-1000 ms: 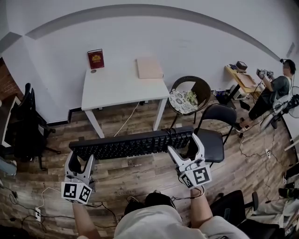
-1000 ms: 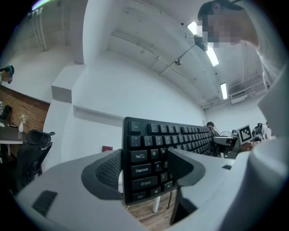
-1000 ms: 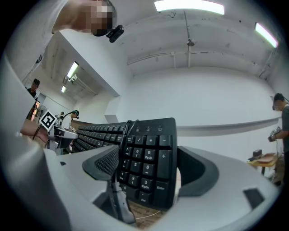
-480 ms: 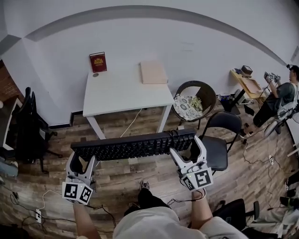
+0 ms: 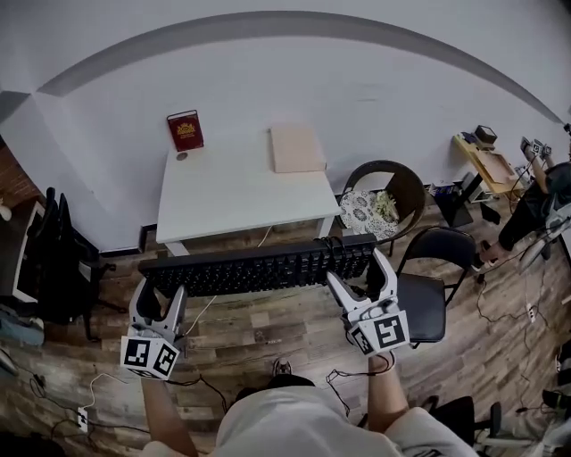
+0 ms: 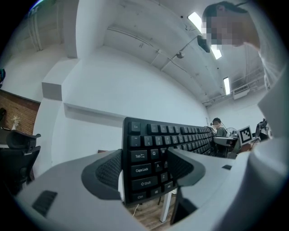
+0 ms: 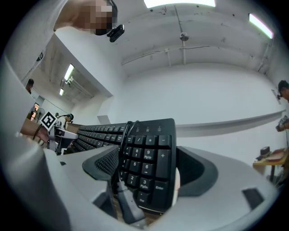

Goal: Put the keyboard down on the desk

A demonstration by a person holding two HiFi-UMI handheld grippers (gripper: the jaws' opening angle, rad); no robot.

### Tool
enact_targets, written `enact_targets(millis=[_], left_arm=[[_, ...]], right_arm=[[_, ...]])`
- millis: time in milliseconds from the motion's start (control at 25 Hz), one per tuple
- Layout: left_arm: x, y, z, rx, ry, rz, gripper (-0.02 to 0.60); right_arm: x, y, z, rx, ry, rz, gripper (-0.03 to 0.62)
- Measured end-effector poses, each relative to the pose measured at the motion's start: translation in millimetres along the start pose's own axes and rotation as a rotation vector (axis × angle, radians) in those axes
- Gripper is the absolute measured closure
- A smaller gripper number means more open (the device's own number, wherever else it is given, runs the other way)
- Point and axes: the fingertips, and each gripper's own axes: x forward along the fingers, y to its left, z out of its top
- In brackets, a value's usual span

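Keyboard (image 5: 254,266) short of the desk (image 5: 232,192); left gripper (image 5: 159,299) and right gripper (image 5: 359,278) each clamp one end. Stiff, light (probably); end holds suit.

I see even, fairly bright light from ceiling strips (image 7: 179,2), glaring white in both gripper views. Fisheye distortion bends the wall (image 5: 285,80) line, and corners vignette dark.
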Motion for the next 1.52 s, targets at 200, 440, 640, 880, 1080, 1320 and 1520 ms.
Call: enact_targets(millis=[200, 440, 640, 880, 1080, 1320, 1520], left_arm=[[25, -4, -5, 0.007, 0.009, 0.016, 0.27], [37, -5, -13, 0.003, 0.035, 0.034, 0.27], [47, 4, -19, 0.01, 0.047, 0.047, 0.27], [64, 17, -28, -0.009, 0.061, 0.064, 0.27], [79, 45, -34, -0.019, 0.069, 0.079, 0.27], [106, 82, -47, -0.039, 0.084, 0.078, 0.27], [149, 117, -48, -0.057, 0.09, 0.062, 0.27]], right_arm=[[14, -22, -14, 0.022, -0.005, 0.006, 0.198], [28, -34, -26, 0.032, 0.005, 0.024, 0.198], [42, -36, -38, 0.041, 0.016, 0.033, 0.198], [67, -41, -51, 0.046, 0.035, 0.043, 0.197], [100, -35, -63, 0.046, 0.051, 0.061, 0.197], [142, -28, -83, 0.046, 0.083, 0.06, 0.198], [190, -32, -92, 0.034, 0.096, 0.04, 0.197]])
